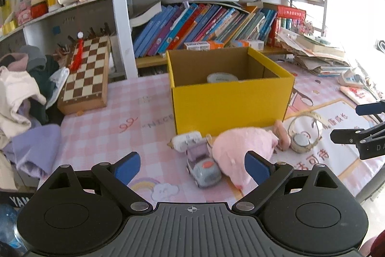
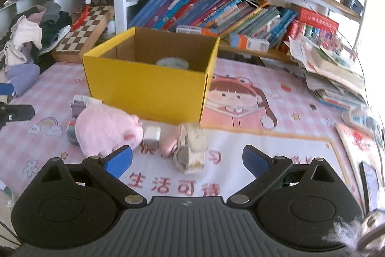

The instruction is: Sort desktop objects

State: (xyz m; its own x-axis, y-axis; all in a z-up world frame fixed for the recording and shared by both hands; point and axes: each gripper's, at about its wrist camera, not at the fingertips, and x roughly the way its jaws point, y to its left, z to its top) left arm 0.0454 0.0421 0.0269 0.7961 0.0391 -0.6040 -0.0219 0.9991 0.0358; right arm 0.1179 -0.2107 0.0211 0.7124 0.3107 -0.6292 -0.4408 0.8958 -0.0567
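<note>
1. Left wrist view: the left gripper [image 1: 192,166] hangs above the near edge of the desk [image 1: 134,117], its blue-padded jaws spread wide and holding nothing.
2. Between and just beyond the jaws lies a small grey and lilac toy car [image 1: 203,165]; a pink plush toy [image 1: 243,148] touches it on the right, and the right pad overlaps the plush in the picture.
3. A white charger [image 1: 186,140] lies just behind the car, close to the front wall of the yellow box [image 1: 231,102].
4. The box stands open near the middle of the desk, with a roll of tape [image 1: 222,77] on its floor.
5. To the right of the plush are a pink oblong object [image 1: 281,135] and a round basket-like thing with a looped handle [image 1: 303,136].
6. The right gripper [image 1: 361,122] shows at the right edge of the view; its fingers stand apart.
7. A chessboard [image 1: 85,74] leans at the far left of the desk beside a pile of clothes [image 1: 21,88]; books [image 1: 204,25] fill the shelf behind.
8. Right wrist view: the right gripper [image 2: 187,159] is also wide open and empty, above the near edge of the desk [image 2: 276,143].
9. The round basket-like thing [image 2: 191,148] sits between its jaws, just ahead, touching the pink oblong object [image 2: 169,143].
10. A white cube [image 2: 151,134] lies between that and the pink plush toy [image 2: 108,131], with the toy car [image 2: 72,130] mostly hidden behind the plush.
11. The yellow box [image 2: 146,88] stands just behind these things, the tape roll [image 2: 172,63] inside.
12. The left gripper [image 2: 9,100] shows at the left edge.
</note>
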